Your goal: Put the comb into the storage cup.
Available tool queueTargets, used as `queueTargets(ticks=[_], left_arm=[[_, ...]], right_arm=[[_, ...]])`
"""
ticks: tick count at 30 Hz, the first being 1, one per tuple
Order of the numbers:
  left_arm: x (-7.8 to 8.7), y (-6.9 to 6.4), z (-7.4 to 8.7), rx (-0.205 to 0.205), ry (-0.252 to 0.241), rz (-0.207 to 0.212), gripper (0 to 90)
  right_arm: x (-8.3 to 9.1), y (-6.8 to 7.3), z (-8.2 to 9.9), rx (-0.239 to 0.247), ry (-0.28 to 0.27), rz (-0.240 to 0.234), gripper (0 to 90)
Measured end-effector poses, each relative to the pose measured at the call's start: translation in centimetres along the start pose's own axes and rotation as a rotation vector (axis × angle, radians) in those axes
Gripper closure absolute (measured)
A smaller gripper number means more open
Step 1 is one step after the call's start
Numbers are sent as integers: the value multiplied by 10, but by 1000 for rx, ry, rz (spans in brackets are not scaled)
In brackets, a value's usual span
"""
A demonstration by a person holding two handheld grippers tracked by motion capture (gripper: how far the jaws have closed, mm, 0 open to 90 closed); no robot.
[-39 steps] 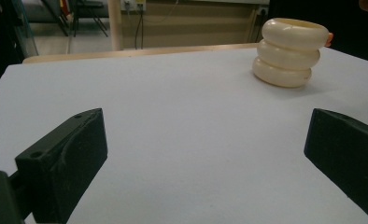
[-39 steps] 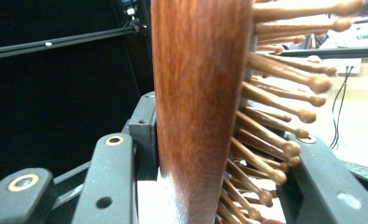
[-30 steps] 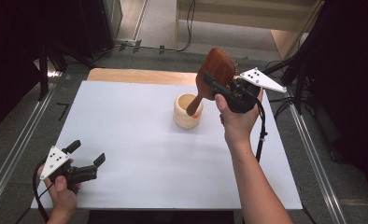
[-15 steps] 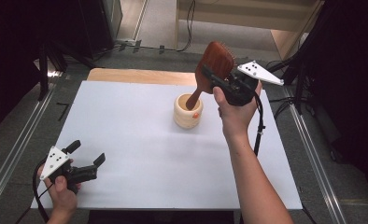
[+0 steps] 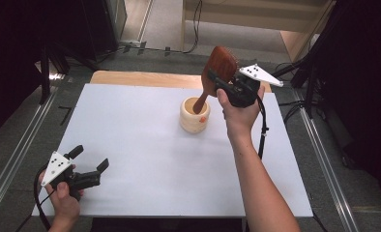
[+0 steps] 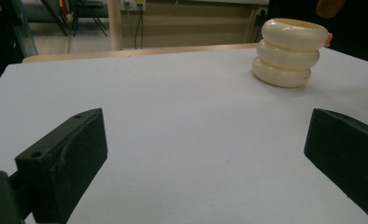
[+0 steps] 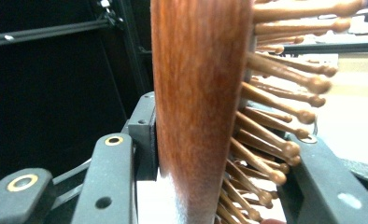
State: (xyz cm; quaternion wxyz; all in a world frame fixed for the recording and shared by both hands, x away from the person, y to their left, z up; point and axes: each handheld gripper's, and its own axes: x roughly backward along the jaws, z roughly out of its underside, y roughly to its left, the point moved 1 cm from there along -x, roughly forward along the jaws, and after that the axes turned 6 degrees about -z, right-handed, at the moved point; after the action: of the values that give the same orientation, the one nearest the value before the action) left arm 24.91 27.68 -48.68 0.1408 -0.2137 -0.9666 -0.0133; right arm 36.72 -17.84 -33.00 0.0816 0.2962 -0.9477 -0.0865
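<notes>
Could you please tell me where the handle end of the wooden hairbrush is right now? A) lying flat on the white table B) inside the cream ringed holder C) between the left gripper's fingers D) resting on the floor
B: the right gripper clamps the wooden hairbrush by its head, and its handle dips into the open top of the cream ringed holder.

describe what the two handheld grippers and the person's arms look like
Both are black two-jaw tools. The left gripper has blocky flat-faced jaws, a grey three-cornered plate dotted with dark marks, and a black cable looping from its rear. The right gripper carries the same dotted grey plate, brass-coloured pivot rings on its jaw links, and a black cable hanging beside the wrist. The forearms are bare, with no sleeves or gloves in sight.
</notes>
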Motion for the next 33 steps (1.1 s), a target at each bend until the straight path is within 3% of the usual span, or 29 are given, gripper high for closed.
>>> queueTargets(ticks=[33], left_arm=[[1, 0, 0, -3, 2, 6, 2]], right_arm=[[-34, -18, 40, -42, 49, 29, 523]])
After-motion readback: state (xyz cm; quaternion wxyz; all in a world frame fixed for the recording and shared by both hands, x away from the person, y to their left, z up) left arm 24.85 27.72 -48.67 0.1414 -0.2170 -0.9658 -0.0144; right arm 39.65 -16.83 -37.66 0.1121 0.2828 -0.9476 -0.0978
